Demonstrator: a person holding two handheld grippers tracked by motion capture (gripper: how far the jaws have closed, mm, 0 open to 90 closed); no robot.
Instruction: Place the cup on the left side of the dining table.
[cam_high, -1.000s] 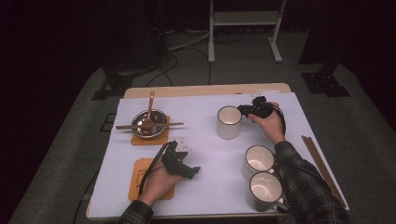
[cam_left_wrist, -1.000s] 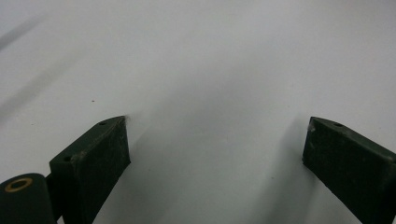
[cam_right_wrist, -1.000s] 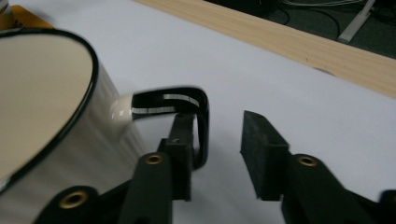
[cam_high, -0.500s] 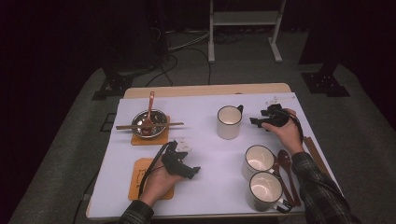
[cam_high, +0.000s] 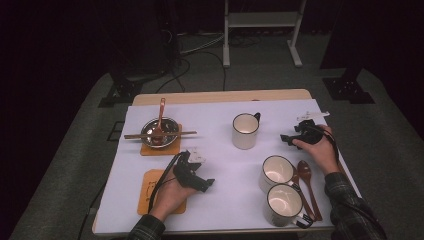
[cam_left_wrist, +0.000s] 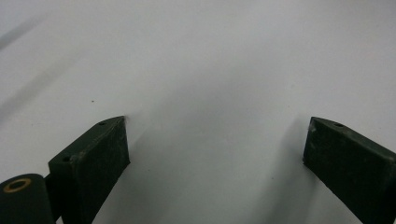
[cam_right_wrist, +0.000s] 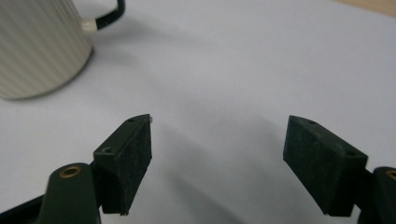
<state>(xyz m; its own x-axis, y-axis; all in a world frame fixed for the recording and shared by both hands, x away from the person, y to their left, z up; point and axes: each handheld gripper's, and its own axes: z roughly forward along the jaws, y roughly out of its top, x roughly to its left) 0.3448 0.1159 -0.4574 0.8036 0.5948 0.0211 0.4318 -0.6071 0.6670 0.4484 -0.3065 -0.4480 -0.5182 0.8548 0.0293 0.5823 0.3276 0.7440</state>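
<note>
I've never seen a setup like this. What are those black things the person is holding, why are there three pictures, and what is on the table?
No robot here: a person holds a two-jaw tool in each hand. The left hand-held gripper rests near an orange coaster; the right hand-held gripper sits beside the far mug.

The high view looks down on the white table from above. The other two pictures come from small cameras riding on each gripper, looking along its black jaws.

On the table: a metal bowl on a second coaster, with chopsticks laid across it and a wooden spoon in it; two more mugs near the person; and wooden spoons beside them.

Nothing is held. Both grippers are open, and the right one's jaws have just been opening, with nothing between them.
</note>
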